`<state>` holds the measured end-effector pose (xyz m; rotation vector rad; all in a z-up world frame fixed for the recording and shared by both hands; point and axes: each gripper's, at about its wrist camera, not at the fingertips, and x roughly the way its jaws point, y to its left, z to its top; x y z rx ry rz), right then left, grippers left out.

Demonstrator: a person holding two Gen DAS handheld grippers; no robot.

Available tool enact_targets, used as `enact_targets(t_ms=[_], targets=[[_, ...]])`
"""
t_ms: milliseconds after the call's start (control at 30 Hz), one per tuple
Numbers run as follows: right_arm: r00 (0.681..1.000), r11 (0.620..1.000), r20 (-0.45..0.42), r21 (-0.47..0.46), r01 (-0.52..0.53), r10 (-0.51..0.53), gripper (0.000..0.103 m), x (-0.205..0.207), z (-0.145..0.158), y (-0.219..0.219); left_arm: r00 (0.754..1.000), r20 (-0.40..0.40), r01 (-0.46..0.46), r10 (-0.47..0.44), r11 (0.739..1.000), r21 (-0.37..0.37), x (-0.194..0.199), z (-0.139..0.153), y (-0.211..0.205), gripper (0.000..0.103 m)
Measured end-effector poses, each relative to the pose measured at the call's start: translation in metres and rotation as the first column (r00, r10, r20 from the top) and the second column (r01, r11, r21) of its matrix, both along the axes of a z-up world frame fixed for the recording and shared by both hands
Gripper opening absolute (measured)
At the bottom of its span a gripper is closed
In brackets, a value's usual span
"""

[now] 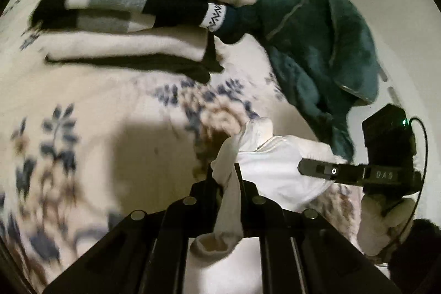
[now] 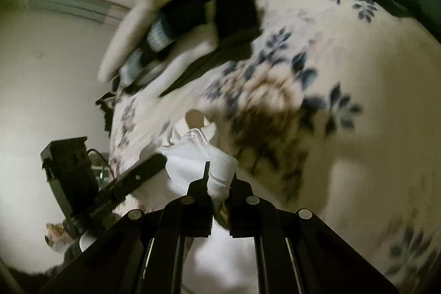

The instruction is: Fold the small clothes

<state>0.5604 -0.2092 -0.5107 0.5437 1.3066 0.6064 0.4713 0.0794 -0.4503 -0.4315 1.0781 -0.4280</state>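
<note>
A white sock (image 1: 270,164) hangs stretched between my two grippers above the floral bedspread (image 1: 96,115). In the left wrist view my left gripper (image 1: 224,174) is shut on one end of it, and loose fabric droops down between the fingers. My right gripper (image 1: 317,170) comes in from the right, held by a gloved hand (image 1: 386,222). In the right wrist view my right gripper (image 2: 220,175) is shut on the ribbed cuff of the white sock (image 2: 187,164). My left gripper (image 2: 154,161) bites the other end at the left.
A stack of folded clothes (image 1: 124,18), cream, black and grey-striped, lies at the far side of the bed and shows blurred as a stack (image 2: 179,32) in the right wrist view. A teal fleece blanket (image 1: 317,32) is heaped beside it. Bare bedspread (image 2: 344,59) lies below the grippers.
</note>
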Motion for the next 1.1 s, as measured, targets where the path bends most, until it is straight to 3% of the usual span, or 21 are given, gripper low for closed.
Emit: enact_targets(t_ms=[67,100,133,200,267,333,400,567,700,767,800,833,867,933,967,1100], targets=[[0.999,0.999,0.013,-0.022,-0.047,0.047,0.008,-0.031,0.009,0.003,0.999,-0.044,-0.003,0.002,1.0,-0.029,-0.021,-0.002,0.002,0.012],[0.995,0.994,0.003,-0.044,-0.099,0.099,0.01,-0.053,0.011,0.009,0.996,-0.087,-0.009,0.005,0.999,-0.047,-0.041,-0.006,0.008,0.021],[0.99,0.988,-0.019,-0.055,-0.141,0.14,0.011,-0.07,0.008,0.01,0.993,-0.115,-0.023,0.017,0.999,-0.049,-0.057,-0.01,0.012,0.039],[0.969,0.971,-0.111,-0.066,-0.229,0.221,0.033,-0.104,-0.004,0.015,0.981,-0.186,-0.067,0.058,0.997,-0.048,-0.097,-0.022,0.03,0.067],[0.954,0.96,-0.166,-0.086,-0.265,0.249,0.052,-0.127,-0.014,0.014,0.959,-0.262,-0.126,0.111,0.991,-0.041,-0.128,-0.036,0.05,0.067],[0.953,0.967,-0.21,-0.082,-0.24,0.219,0.054,-0.144,-0.022,0.002,0.925,-0.338,-0.201,0.175,0.979,-0.044,-0.148,-0.049,0.071,0.067],[0.96,0.983,-0.235,-0.07,-0.172,0.151,0.054,-0.15,-0.025,-0.013,0.906,-0.351,-0.26,0.235,0.965,-0.024,-0.154,-0.052,0.086,0.067],[0.972,0.995,-0.23,-0.091,0.03,-0.05,0.056,-0.148,-0.026,-0.045,0.921,-0.311,-0.247,0.234,0.969,-0.003,-0.126,-0.047,0.063,0.067],[0.938,0.97,-0.299,-0.216,0.113,-0.175,0.056,-0.144,-0.061,-0.044,0.923,-0.353,-0.139,0.153,0.988,0.065,-0.106,-0.071,0.021,0.067],[0.915,0.964,-0.35,-0.236,0.124,-0.203,0.056,-0.152,-0.079,-0.042,0.91,-0.389,-0.109,0.145,0.988,0.111,-0.105,-0.086,0.009,0.064],[0.899,0.963,-0.381,-0.236,0.129,-0.213,0.056,-0.158,-0.091,-0.04,0.905,-0.397,-0.112,0.155,0.985,0.13,-0.106,-0.091,0.005,0.055],[0.891,0.963,-0.396,-0.235,0.135,-0.222,0.056,-0.164,-0.095,-0.039,0.904,-0.395,-0.12,0.162,0.984,0.129,-0.107,-0.092,0.004,0.026],[0.885,0.964,-0.405,-0.223,0.148,-0.229,0.056,-0.17,-0.098,-0.038,0.906,-0.392,-0.125,0.162,0.985,0.12,-0.109,-0.091,0.004,0.016],[0.887,0.96,-0.384,-0.209,0.189,-0.258,0.039,-0.183,-0.093,-0.038,0.918,-0.36,-0.132,0.167,0.984,0.121,-0.113,-0.083,0.005,0.008],[0.89,0.957,-0.369,-0.213,0.199,-0.267,0.021,-0.186,-0.091,-0.036,0.924,-0.343,-0.132,0.166,0.984,0.122,-0.113,-0.078,0.006,0.008],[0.903,0.949,-0.311,-0.207,0.239,-0.295,0.01,-0.204,-0.068,-0.028,0.935,-0.307,-0.149,0.178,0.982,0.116,-0.115,-0.055,0.018,0.005]])
